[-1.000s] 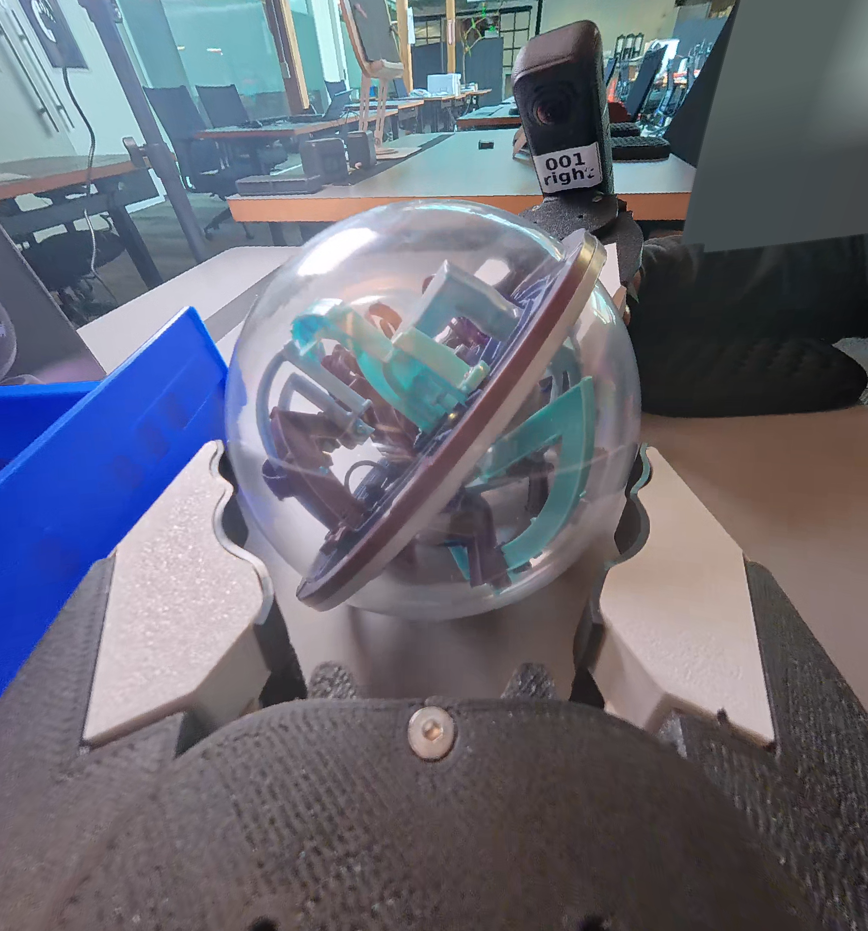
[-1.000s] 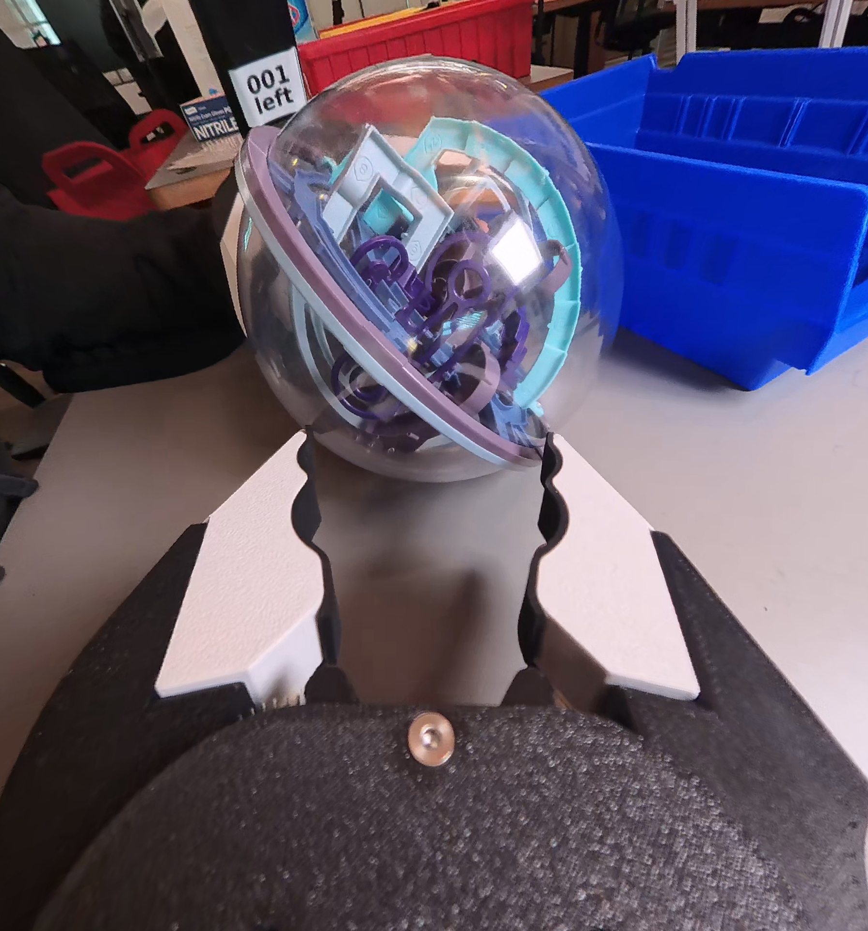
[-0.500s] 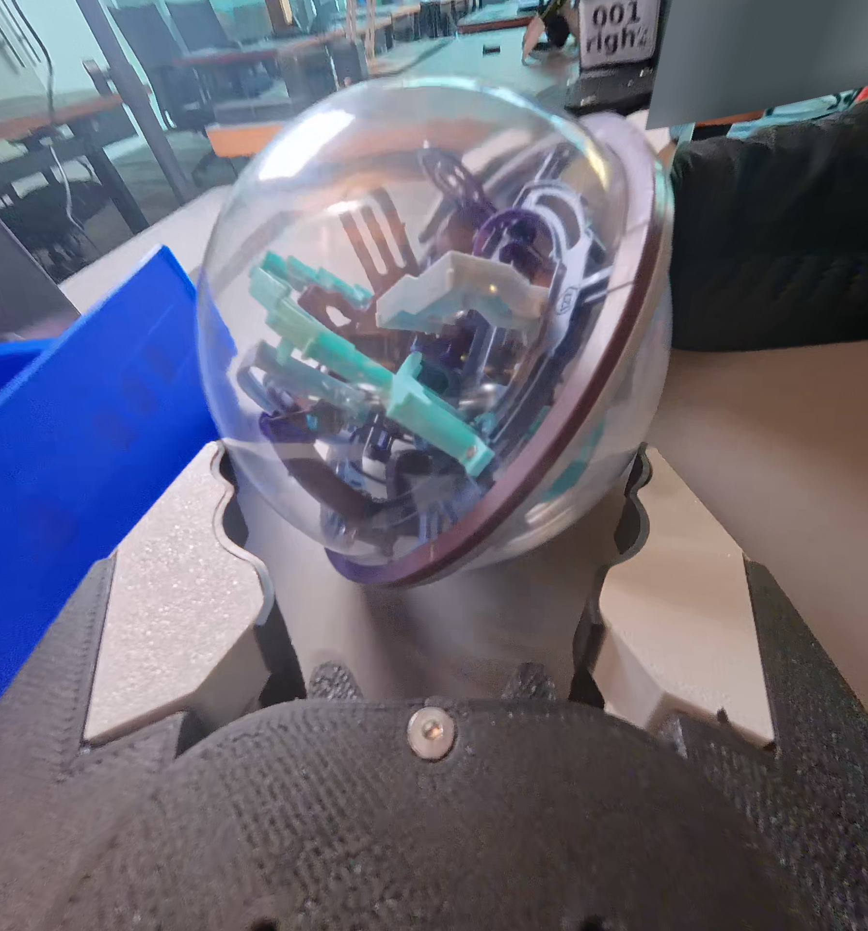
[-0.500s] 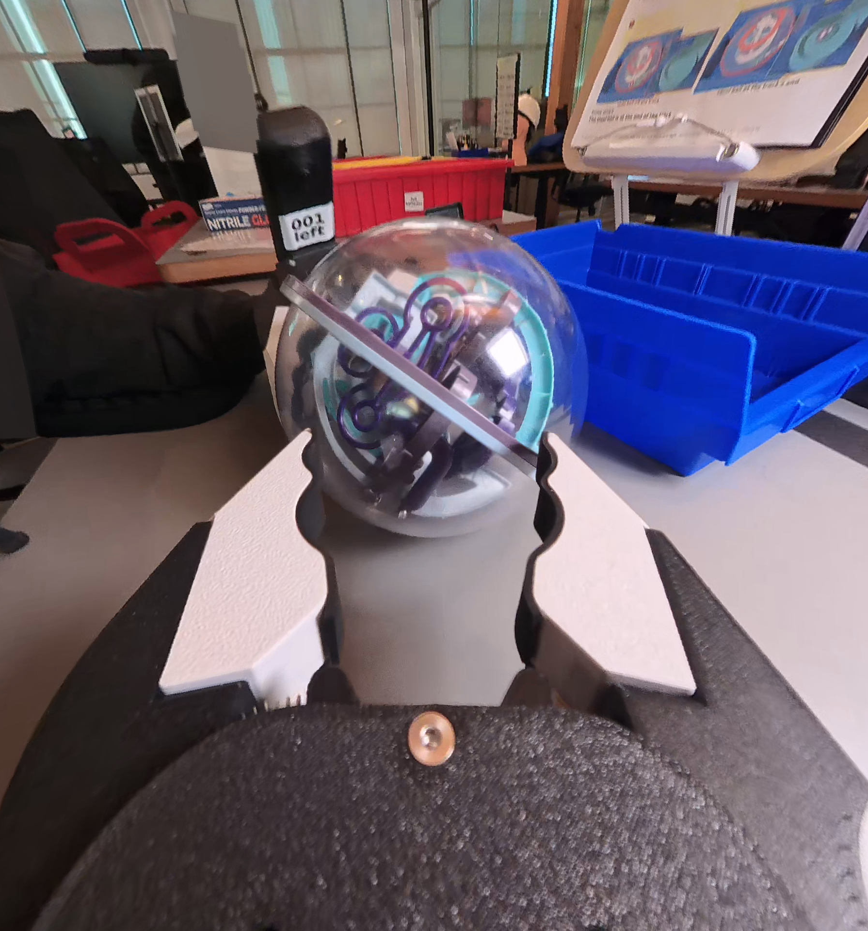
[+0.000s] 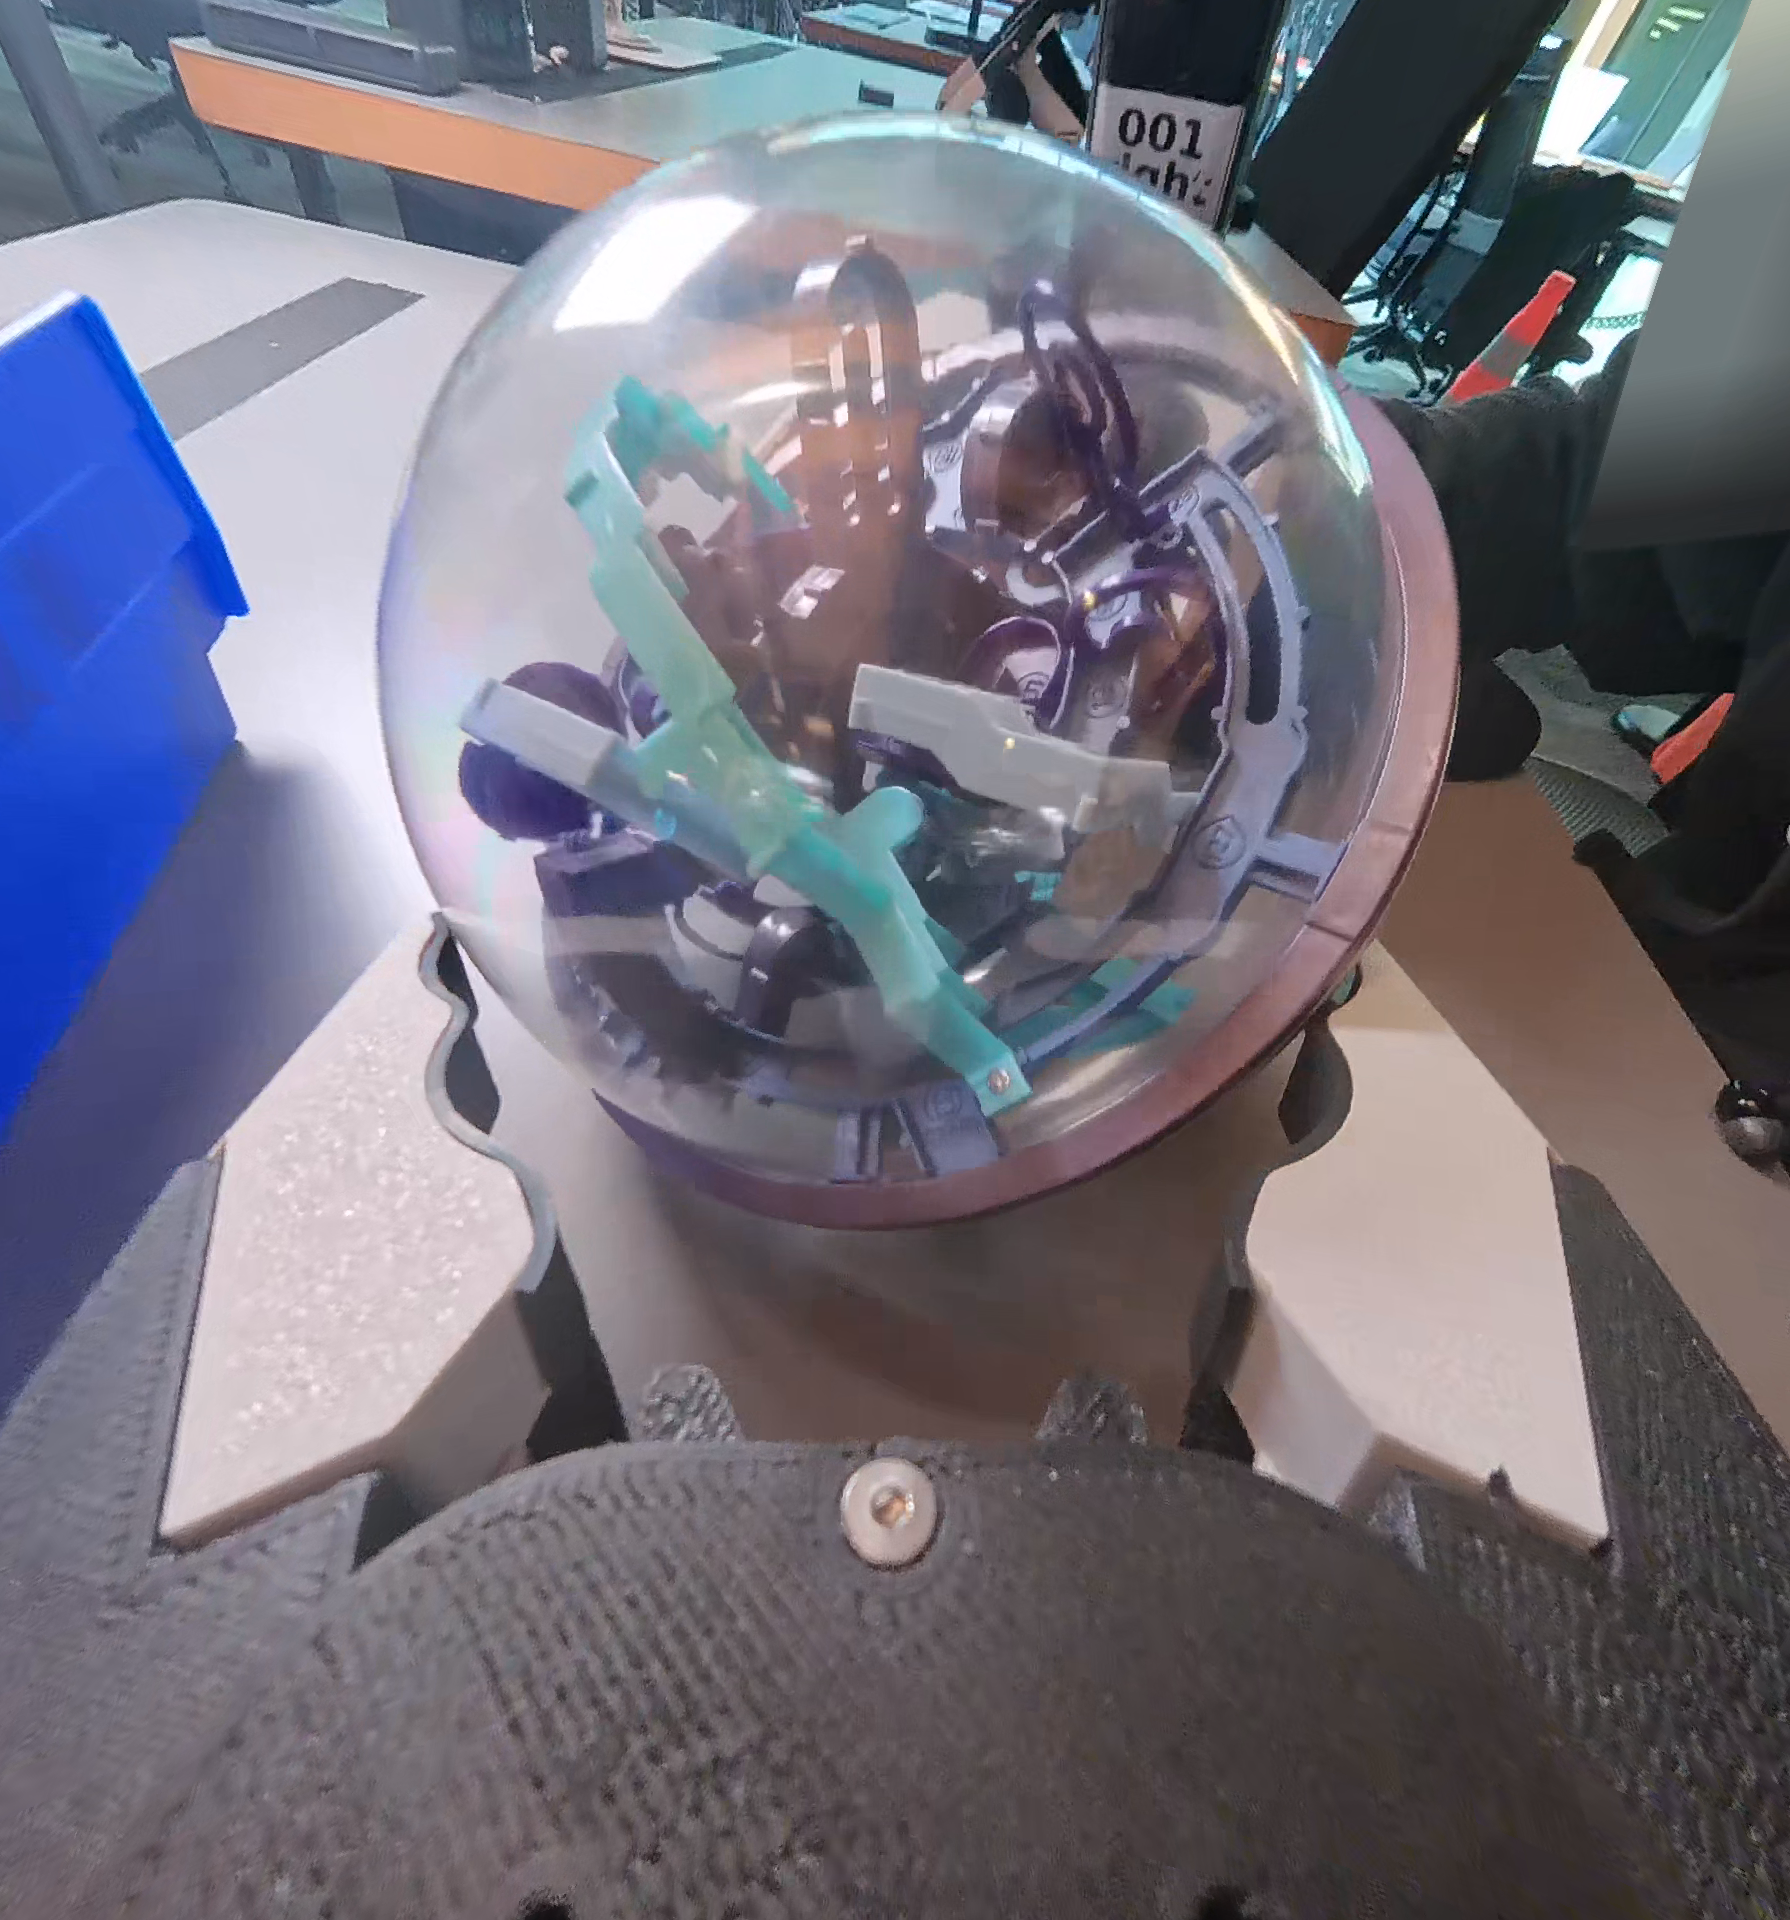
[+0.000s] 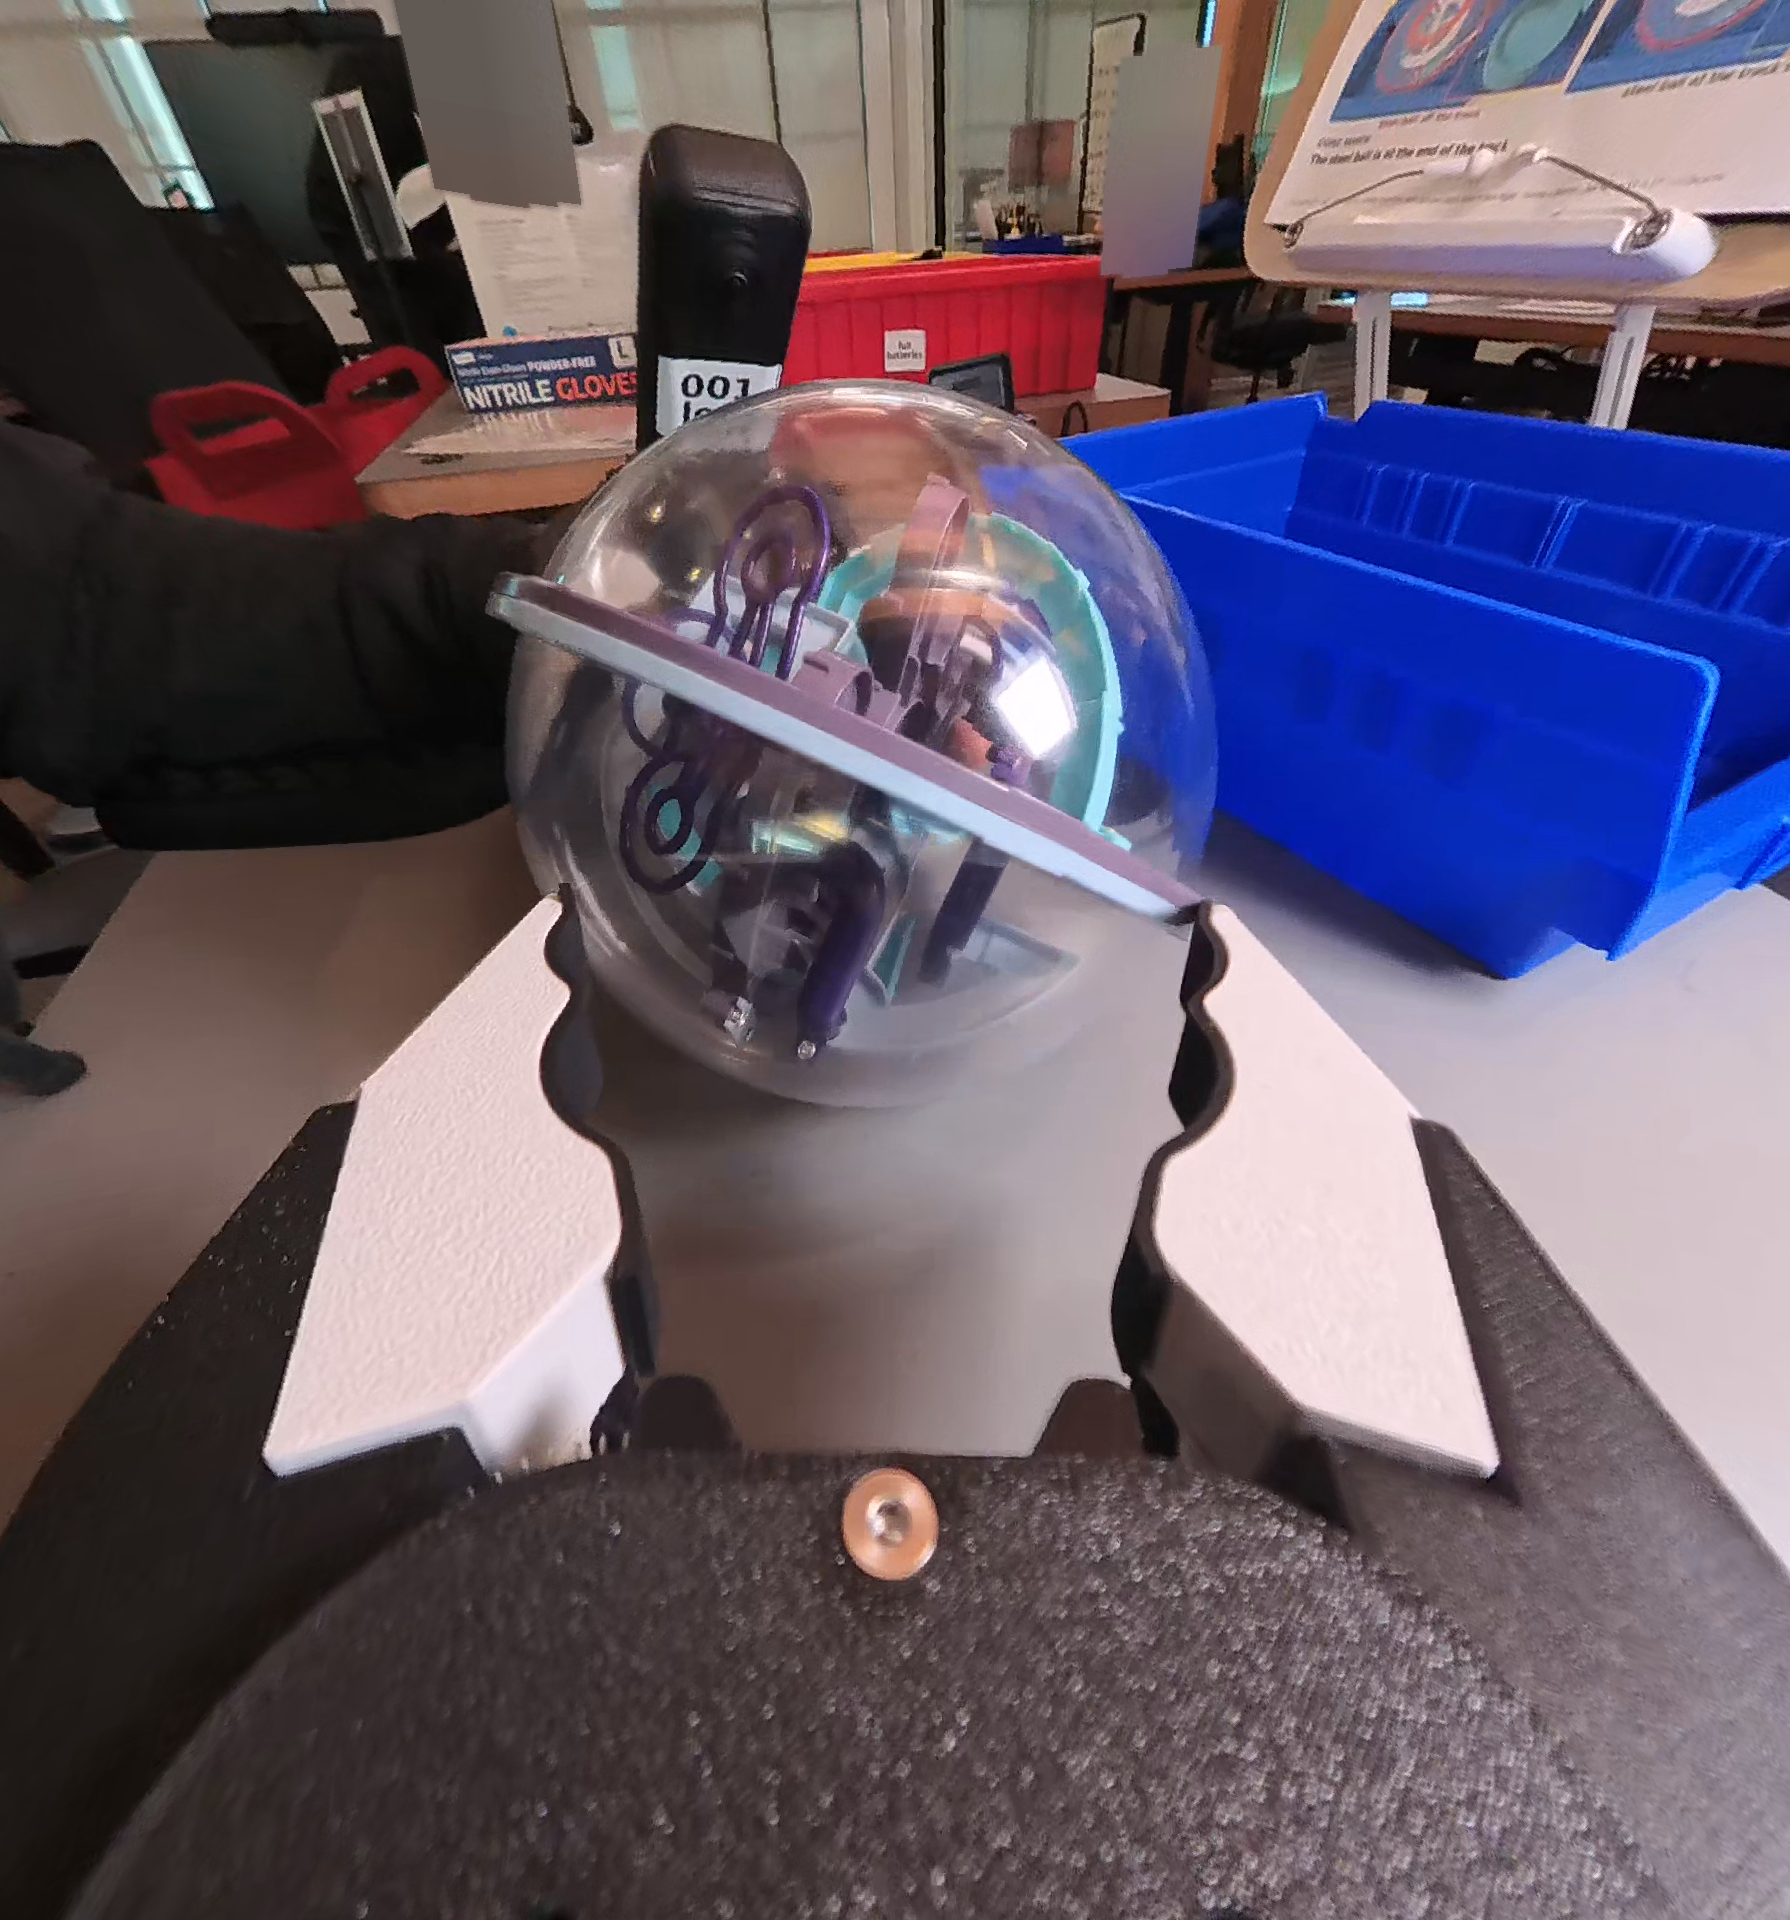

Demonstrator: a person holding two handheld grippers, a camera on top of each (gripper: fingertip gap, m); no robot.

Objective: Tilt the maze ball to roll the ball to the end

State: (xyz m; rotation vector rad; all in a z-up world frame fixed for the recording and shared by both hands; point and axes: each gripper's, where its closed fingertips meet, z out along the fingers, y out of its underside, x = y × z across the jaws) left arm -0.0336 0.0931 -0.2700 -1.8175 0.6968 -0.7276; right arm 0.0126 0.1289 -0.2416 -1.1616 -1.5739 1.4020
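In the left wrist view the maze ball (image 5: 891, 665), a clear hard sphere full of teal, grey and purple track, sits lifted off the table (image 5: 278, 312) between the wide-spread fingers of the left gripper (image 5: 896, 977), whose pads press its lower flanks, so this tool grips the globe. In the right wrist view the right gripper (image 6: 875, 925) clasps the same sphere from the opposite side, fingertips (image 6: 1197, 935) against shell and purple equator rim (image 6: 870, 748), beside a blue bin (image 6: 1493, 665). The shell looks light, rigid and slippery; holding low, near the rim, should resist slipping while tilting
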